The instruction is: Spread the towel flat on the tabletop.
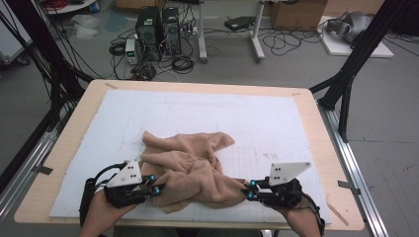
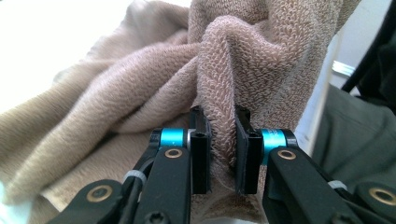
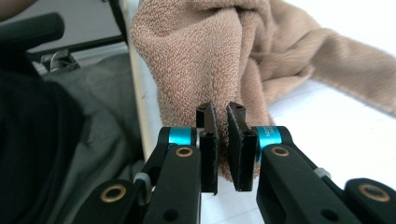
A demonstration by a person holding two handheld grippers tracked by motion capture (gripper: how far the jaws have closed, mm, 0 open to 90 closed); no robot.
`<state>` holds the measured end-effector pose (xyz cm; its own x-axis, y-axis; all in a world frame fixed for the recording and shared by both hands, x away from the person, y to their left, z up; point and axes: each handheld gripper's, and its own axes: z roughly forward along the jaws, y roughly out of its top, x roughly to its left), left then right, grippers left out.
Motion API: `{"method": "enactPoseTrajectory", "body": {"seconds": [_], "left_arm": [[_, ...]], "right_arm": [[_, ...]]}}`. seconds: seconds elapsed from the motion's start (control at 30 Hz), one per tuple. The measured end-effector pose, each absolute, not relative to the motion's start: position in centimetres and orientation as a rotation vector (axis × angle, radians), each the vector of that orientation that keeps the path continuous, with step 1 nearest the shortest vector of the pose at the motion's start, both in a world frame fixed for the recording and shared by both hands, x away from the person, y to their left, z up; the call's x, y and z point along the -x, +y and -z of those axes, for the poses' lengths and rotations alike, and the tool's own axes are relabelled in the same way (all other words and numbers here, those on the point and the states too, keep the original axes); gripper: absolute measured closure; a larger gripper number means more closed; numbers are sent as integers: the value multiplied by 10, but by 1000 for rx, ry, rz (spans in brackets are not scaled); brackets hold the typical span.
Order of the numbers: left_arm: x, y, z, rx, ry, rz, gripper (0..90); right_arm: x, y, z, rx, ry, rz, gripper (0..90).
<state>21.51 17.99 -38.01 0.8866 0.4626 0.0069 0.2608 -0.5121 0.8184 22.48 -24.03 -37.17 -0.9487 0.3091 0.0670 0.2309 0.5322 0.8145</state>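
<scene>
Towel (image 1: 190, 168) first: a tan terry one, lying in a rumpled heap on the near half of the white mat (image 1: 276, 118) that covers the tabletop (image 1: 316, 133). Folds run every way through it and one flap points off toward the far right.

Both near corners look to be taken. The left gripper (image 1: 157, 184) has its fingers (image 2: 201, 149) closed on a thick fold at the heap's near left edge; in the left gripper view the cloth bulges up between the pads. The right gripper (image 1: 250, 189) pinches a thinner edge at the near right, its fingers (image 3: 208, 147) almost together with terry squeezed between them and a little cloth hanging below.

So, as I judge it, the picking-up part is done: two grips, one on each side. What is left is nearly everything else. The towel is not yet spread or squared, let alone folded. It wants lifting and pulling apart so the bunched middle drops out flat, and only then can any folding begin.

Beyond the tabletop, computers (image 1: 158, 32) and loose cables sit on the floor.
</scene>
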Motion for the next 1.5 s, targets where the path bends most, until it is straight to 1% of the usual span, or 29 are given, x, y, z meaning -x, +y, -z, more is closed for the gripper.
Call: {"method": "enactPoseTrajectory", "body": {"seconds": [0.13,0.17,0.2,0.23,0.33,0.37,0.5,0.57,0.63,0.73,0.83,0.9,0.93,0.97,1.0,1.03,1.1,1.17,1.2,1.3,1.5], "left_arm": [[-202,190,385,-2154,530,-261,790],[-200,192,385,-2150,529,-257,786],[-199,195,384,-2143,532,-251,770],[-199,195,384,-2143,532,-251,738],[-202,204,370,-2096,551,-258,633],[-205,205,366,-2093,548,-266,604],[-221,201,358,-2081,562,-313,558],[-234,195,360,-2080,588,-327,549],[-247,189,366,-2102,616,-334,525],[-263,179,376,-2153,659,-380,475],[-278,174,385,-2201,691,-377,469],[-286,173,393,-2211,718,-336,467],[-290,173,397,-2220,725,-301,473],[-293,172,402,-2229,731,-265,501],[-296,171,406,-2248,726,-250,548],[-297,169,411,-2269,726,-229,603],[-298,165,418,-2288,724,-224,683],[-298,165,418,-2275,718,-224,732],[-298,166,417,-2271,718,-225,762],[-295,169,414,-2255,700,-243,813],[-286,176,405,-2210,677,-277,836]], "right_arm": [[-215,-230,380,-434,2716,-1386,834],[-215,-227,381,-420,2723,-1395,812],[-215,-225,380,-415,2717,-1410,770],[-216,-224,378,-425,2710,-1419,730],[-222,-225,366,-424,2642,-1488,664],[-226,-226,362,-429,2621,-1500,660],[-245,-219,359,-457,2589,-1454,629],[-257,-209,366,-475,2606,-1433,619],[-270,-198,375,-490,2629,-1400,601],[-290,-182,390,-504,2661,-1301,567],[-307,-171,404,-533,2683,-1262,534],[-315,-165,412,-545,2706,-1213,525],[-319,-162,417,-552,2725,-1178,525],[-322,-160,422,-560,2738,-1157,528],[-325,-158,427,-573,2751,-1145,540],[-327,-157,432,-580,2761,-1141,576],[-328,-158,438,-566,2793,-1147,705],[-327,-159,439,-547,2801,-1157,778],[-326,-160,438,-544,2803,-1153,797],[-322,-165,433,-539,2808,-1151,812],[-297,-193,415,-563,2760,-1197,814]]}}
